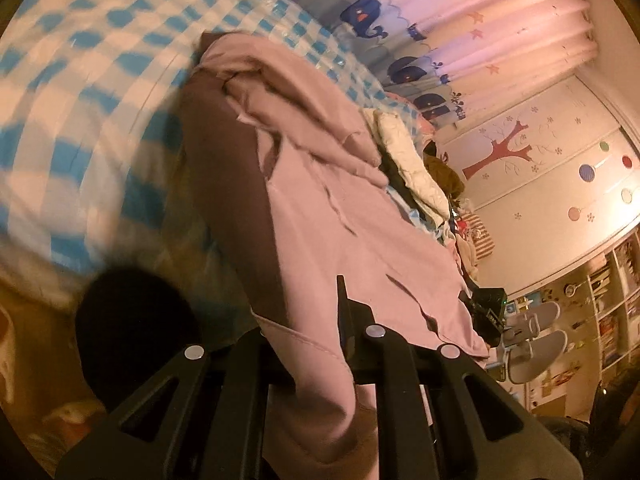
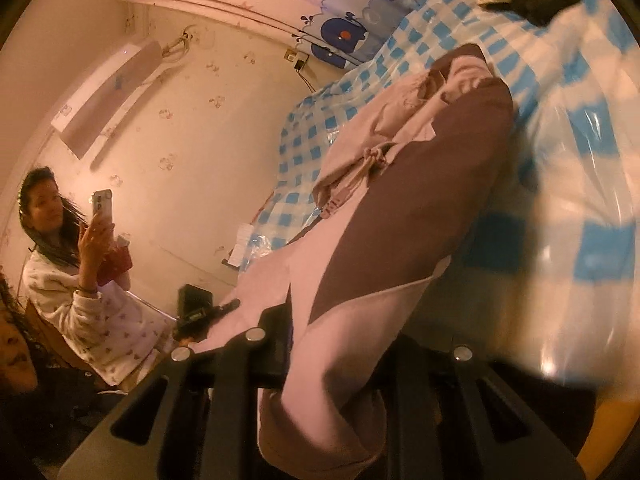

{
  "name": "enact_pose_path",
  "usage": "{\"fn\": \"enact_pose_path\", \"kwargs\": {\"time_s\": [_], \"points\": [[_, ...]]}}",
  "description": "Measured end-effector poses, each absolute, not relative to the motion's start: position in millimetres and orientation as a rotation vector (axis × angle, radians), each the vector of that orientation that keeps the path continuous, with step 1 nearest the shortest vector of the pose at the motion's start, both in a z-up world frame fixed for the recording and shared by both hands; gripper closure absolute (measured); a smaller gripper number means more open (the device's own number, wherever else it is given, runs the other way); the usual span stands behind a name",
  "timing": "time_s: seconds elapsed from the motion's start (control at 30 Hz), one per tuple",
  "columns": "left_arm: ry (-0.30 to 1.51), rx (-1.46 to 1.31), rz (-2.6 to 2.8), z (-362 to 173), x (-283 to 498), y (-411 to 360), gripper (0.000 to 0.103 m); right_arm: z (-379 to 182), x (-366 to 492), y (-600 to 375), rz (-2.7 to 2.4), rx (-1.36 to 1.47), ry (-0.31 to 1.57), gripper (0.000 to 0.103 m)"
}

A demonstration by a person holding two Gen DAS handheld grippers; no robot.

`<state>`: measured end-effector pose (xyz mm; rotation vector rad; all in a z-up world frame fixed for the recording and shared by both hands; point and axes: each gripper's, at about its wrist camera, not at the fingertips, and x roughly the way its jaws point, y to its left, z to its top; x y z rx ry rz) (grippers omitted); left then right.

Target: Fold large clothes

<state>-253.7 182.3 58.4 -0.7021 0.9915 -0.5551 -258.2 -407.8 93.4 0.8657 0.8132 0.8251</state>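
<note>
A large pink and brown hooded garment (image 1: 320,200) hangs stretched between both grippers, its far end trailing on the blue checked bed cover (image 1: 80,100). My left gripper (image 1: 320,344) is shut on a pink edge that passes between its fingers. In the right wrist view the same garment (image 2: 400,200) runs from the bed cover (image 2: 580,160) to my right gripper (image 2: 328,344), which is shut on its pink hem. The right gripper (image 1: 486,312) shows at the garment's far corner in the left wrist view. The left gripper (image 2: 196,312) shows likewise in the right wrist view.
A pile of other clothes (image 1: 420,168) lies on the bed near the whale-print curtain (image 1: 400,20). Shelves (image 1: 600,300) and a grey chair (image 1: 536,340) stand beyond. A person with a phone (image 2: 80,240) sits by the wall. A dark round shape (image 1: 132,320) is close by at lower left.
</note>
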Motion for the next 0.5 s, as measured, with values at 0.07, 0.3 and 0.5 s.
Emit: {"fn": "enact_pose_path", "kwargs": {"time_s": [0.07, 0.3, 0.5], "points": [[1.014, -0.745, -0.554, 42, -257, 187, 0.094, 86, -263, -409, 0.830, 0.887, 0.817, 0.082], [0.916, -0.780, -0.610, 71, -223, 190, 0.093, 118, -235, -413, 0.876, 0.916, 0.730, 0.082], [0.796, -0.758, -0.640, 128, -139, 184, 0.093, 167, -155, -404, 0.882, 0.892, 0.654, 0.082]]}}
